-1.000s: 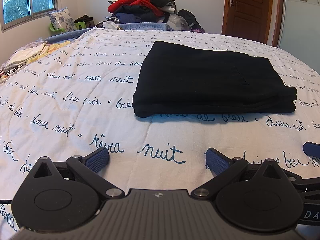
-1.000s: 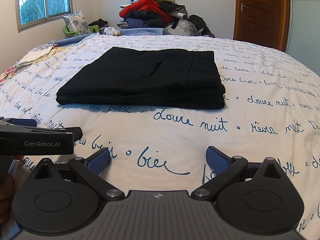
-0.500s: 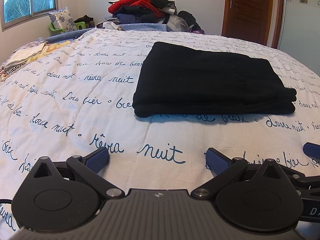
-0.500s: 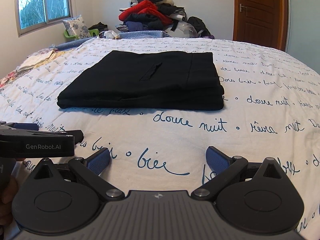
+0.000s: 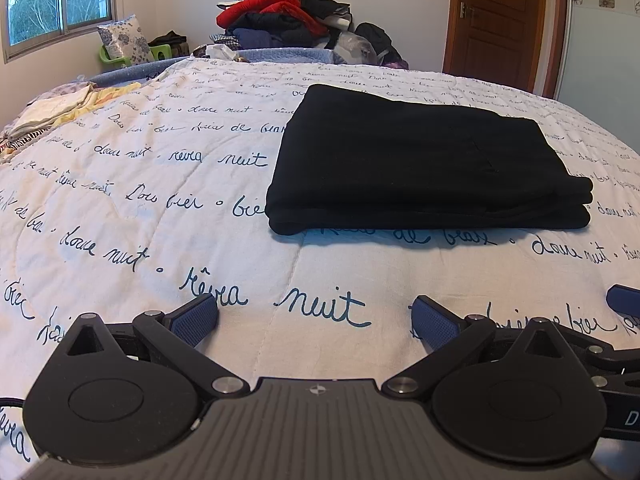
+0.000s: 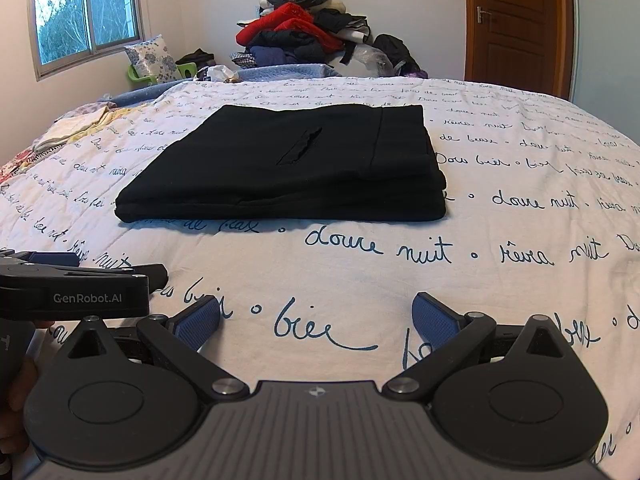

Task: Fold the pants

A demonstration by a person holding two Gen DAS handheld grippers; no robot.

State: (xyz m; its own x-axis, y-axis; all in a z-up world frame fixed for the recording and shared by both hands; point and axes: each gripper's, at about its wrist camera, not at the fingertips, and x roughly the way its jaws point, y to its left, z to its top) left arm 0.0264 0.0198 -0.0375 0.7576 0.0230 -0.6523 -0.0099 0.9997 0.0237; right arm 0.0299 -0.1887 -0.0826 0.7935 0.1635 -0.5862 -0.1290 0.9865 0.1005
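The black pants (image 5: 424, 160) lie folded into a flat rectangular stack on the white bedspread (image 5: 160, 208) with blue script. They also show in the right wrist view (image 6: 296, 168), pocket slit on top. My left gripper (image 5: 316, 318) is open and empty, low over the bedspread, well short of the pants' near edge. My right gripper (image 6: 316, 320) is open and empty too, the same distance back. The left gripper's body (image 6: 76, 292) shows at the left edge of the right wrist view.
A pile of red and dark clothes (image 5: 288, 16) sits beyond the far edge of the bed. Folded light fabrics (image 5: 60, 108) lie at the far left. A wooden door (image 5: 500, 20) stands at the back right, a window (image 5: 52, 0) at the left.
Both grippers have risen and drawn back slightly from the pants. The pants have not moved.
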